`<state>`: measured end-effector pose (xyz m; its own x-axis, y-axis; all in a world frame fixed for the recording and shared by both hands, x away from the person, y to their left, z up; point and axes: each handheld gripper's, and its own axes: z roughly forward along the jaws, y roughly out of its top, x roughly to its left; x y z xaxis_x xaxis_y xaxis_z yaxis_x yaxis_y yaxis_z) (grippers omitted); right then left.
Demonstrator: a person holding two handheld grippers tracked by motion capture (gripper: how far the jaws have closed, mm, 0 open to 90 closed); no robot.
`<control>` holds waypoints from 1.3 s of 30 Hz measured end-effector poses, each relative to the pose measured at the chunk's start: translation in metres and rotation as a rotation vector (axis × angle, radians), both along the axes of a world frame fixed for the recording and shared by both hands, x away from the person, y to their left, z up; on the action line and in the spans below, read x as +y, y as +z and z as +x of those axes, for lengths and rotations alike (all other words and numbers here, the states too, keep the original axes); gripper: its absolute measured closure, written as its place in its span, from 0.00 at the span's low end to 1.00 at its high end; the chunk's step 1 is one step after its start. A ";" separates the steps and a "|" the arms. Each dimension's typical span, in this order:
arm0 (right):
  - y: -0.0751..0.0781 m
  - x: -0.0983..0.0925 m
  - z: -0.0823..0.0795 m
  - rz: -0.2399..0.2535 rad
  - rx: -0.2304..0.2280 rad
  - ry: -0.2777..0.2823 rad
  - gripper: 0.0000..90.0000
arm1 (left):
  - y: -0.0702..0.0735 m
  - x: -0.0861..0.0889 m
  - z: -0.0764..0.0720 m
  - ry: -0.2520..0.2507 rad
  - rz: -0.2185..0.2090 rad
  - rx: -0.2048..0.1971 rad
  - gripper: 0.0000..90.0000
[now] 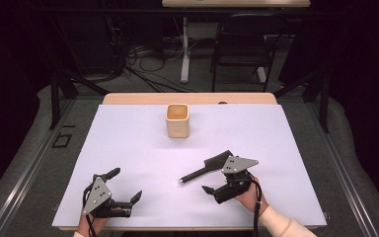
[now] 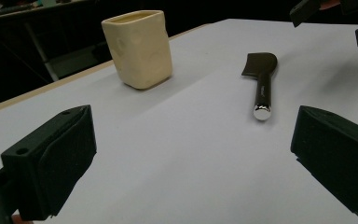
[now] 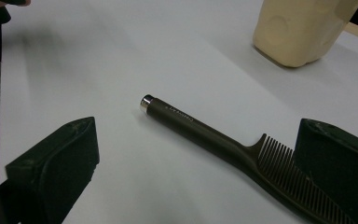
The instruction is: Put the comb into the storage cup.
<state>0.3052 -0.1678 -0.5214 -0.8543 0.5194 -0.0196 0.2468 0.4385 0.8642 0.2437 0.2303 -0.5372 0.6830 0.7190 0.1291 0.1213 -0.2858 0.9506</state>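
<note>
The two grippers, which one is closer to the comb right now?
The right gripper: its open jaws sit right beside the comb, whose teeth end lies by one jaw. The left gripper is open too, farther off near the table's front left corner.

Dark brown comb [image 3: 223, 140] lies flat on the white table [image 1: 128, 148].

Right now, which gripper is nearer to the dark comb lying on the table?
Right. The right gripper hovers open just beside the comb, its toothed end by one jaw in the right gripper view. The left gripper sits open farther off, near the table's front left corner.
</note>
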 end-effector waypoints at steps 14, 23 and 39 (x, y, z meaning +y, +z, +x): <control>0.001 0.014 0.009 -0.007 0.021 0.020 0.00 | 0.000 0.000 0.000 0.000 0.001 0.000 0.00; 0.003 0.026 0.017 -0.017 0.033 0.030 0.00 | 0.000 0.000 0.000 0.000 0.002 0.001 0.00; 0.002 0.041 0.031 -0.033 0.057 0.040 0.00 | 0.000 0.000 0.000 -0.003 -0.003 -0.001 0.00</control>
